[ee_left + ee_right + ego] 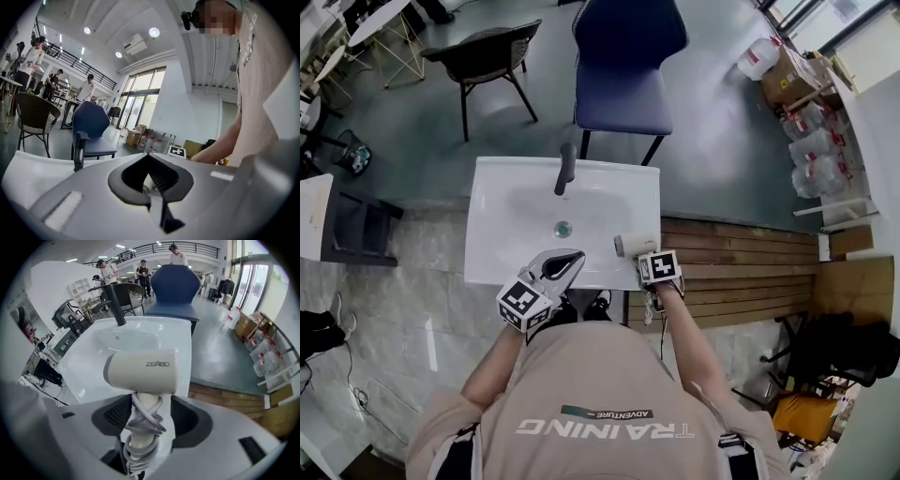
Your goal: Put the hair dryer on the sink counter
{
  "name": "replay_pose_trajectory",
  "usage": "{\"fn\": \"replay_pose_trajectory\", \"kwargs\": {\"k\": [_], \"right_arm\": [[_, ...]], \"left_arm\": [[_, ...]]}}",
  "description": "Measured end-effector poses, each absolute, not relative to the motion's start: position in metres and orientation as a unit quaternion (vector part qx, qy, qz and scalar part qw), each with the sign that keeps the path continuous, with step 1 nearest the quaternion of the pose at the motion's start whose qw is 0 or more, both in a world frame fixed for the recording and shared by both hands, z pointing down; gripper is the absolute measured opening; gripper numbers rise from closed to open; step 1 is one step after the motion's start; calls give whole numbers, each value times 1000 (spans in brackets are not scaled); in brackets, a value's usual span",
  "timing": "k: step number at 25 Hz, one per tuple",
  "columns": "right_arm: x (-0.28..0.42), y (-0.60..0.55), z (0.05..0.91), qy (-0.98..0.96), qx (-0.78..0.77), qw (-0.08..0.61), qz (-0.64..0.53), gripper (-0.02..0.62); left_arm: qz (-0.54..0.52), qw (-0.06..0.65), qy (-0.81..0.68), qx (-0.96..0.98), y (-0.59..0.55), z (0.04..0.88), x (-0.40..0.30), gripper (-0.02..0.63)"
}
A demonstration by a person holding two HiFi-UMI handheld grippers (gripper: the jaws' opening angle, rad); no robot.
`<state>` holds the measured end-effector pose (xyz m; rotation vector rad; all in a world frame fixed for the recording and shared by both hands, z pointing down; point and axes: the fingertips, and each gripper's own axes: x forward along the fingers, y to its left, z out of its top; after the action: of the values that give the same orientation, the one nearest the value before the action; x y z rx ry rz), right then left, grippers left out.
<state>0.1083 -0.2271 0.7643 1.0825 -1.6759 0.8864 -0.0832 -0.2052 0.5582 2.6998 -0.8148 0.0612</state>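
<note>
Placement step in hand: my right claw [146,416] grips the hair dryer [140,371] by its cord-wrapped handle, over the sink tabletop's [492,262] right edge. Left claw [148,157] closed, empty. Next, I judge: lower gently, then release.

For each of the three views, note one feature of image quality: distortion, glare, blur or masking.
Head view: sharp, evenly lit, soft sheen on the floor. Left gripper view: fisheye, dark corners, ceiling lamps flare. Right gripper view: fisheye bows the sink; the hair dryer is sharp, lettering legible.
</note>
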Motion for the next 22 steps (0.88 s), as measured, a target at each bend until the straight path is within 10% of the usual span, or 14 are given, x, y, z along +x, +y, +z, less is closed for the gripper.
{"fn": "replay_pose_trajectory", "kwargs": {"k": [22], "right_arm": [[113, -227, 761, -686, 452, 425, 380, 195]], "left_arm": [[27, 157, -280, 947, -201, 558, -78, 5]]}}
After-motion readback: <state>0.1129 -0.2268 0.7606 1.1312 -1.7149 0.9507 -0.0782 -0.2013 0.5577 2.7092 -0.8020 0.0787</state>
